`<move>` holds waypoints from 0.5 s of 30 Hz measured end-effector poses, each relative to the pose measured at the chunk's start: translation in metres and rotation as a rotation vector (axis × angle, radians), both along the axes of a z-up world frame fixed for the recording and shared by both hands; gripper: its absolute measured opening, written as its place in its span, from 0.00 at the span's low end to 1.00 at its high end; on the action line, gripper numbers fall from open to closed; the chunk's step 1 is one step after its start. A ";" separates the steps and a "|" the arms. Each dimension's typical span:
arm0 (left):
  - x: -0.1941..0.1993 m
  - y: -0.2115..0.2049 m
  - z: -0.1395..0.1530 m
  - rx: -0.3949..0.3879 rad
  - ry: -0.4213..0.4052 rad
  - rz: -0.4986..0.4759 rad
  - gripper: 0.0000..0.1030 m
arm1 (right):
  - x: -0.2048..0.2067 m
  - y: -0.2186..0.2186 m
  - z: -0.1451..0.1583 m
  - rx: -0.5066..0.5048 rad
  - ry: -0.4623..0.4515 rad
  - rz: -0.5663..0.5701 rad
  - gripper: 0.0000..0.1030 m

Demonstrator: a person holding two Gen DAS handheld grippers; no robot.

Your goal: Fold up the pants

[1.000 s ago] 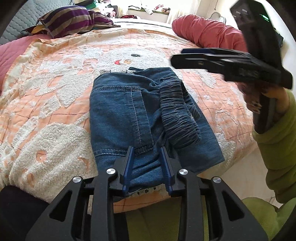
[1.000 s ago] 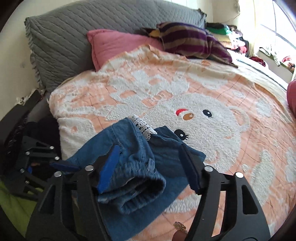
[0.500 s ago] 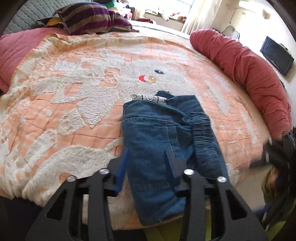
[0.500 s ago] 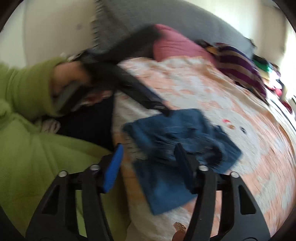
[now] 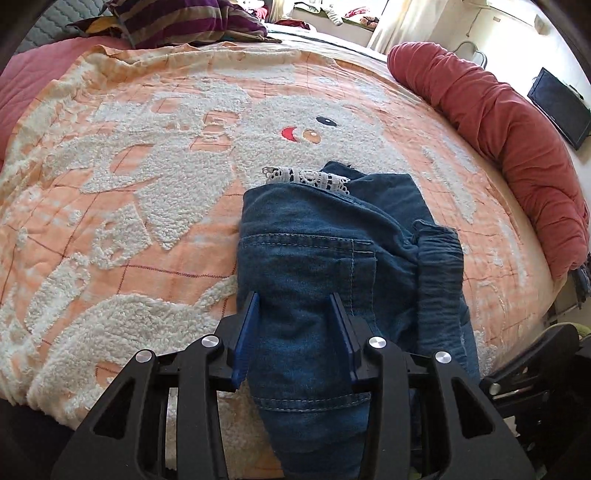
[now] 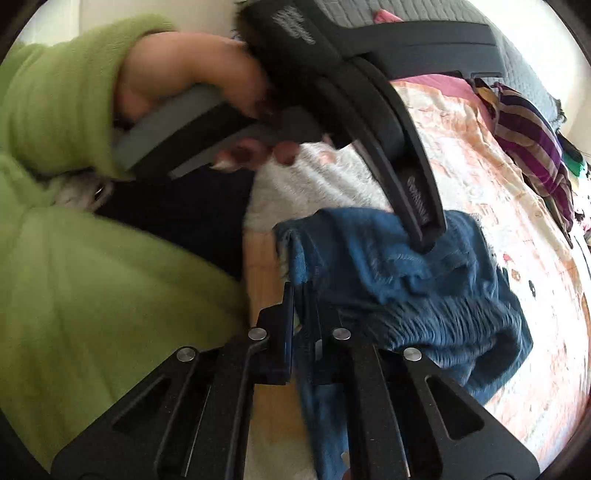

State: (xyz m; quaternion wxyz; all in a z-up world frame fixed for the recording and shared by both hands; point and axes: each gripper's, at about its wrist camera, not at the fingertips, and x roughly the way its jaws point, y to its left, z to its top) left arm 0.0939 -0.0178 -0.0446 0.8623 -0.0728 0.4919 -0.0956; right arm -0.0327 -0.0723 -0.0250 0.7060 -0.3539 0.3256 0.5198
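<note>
Bedspread (image 5: 147,206) filled the frame; folded pants (image 5: 317,266) lay lower center. Left gripper (image 5: 295,325) stood open astride them, prob. steadying; right gripper (image 6: 301,291) pinched an edge, prob. for another fold.

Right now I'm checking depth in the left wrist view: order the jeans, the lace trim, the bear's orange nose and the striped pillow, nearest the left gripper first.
1. jeans, between the left gripper fingers
2. lace trim, at the jeans' far edge
3. orange nose, blanket centre
4. striped pillow, far left at the bed's head
</note>
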 end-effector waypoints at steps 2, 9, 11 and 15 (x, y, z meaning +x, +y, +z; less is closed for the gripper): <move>0.000 -0.001 0.000 -0.002 -0.011 0.005 0.36 | 0.002 -0.003 -0.010 -0.008 0.024 -0.030 0.01; -0.011 -0.003 0.009 0.001 -0.066 0.026 0.37 | 0.000 -0.015 0.017 0.047 0.053 -0.078 0.14; -0.015 -0.005 0.013 0.007 -0.088 0.027 0.40 | 0.002 -0.026 0.034 0.091 0.043 -0.108 0.15; -0.021 -0.009 0.025 0.020 -0.127 0.030 0.43 | 0.011 -0.052 0.066 0.212 0.022 -0.211 0.36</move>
